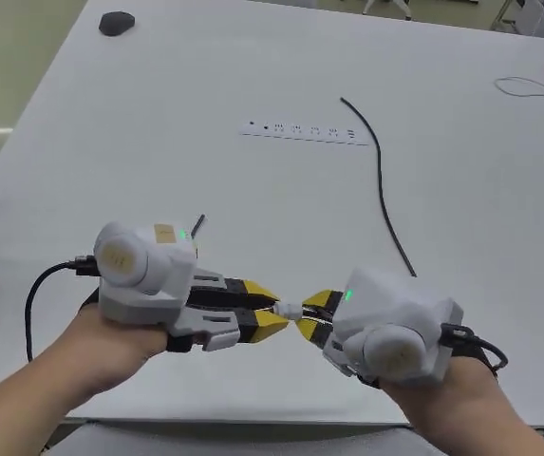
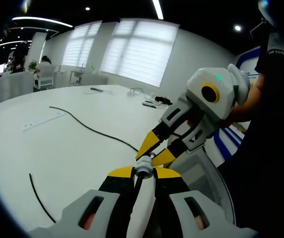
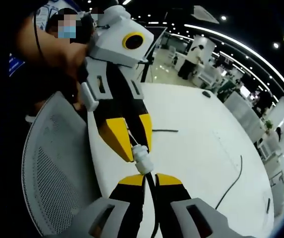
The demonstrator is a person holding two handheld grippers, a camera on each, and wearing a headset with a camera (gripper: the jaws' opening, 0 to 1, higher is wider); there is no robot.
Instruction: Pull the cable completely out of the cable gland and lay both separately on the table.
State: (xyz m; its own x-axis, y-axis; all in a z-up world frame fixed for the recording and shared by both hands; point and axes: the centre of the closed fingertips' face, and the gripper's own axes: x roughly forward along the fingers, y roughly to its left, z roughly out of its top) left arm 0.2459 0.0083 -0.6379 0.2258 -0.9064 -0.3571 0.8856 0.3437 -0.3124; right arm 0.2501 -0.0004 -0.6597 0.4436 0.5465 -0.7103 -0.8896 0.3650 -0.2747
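While L gripper (image 1: 270,313) & R gripper (image 1: 308,319) pinch gland (image 1: 289,311), table edge (image 1: 253,414) close.

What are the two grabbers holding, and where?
The left gripper pinches the cable gland by its body. The right gripper seems to pinch the black cable right beside the gland.

- Left hand-held white gripper with black-and-yellow jaws (image 1: 273,315) is closed on a small white cable gland (image 1: 290,311).
- Matching right gripper (image 1: 308,318) faces it tip to tip, jaws closed.
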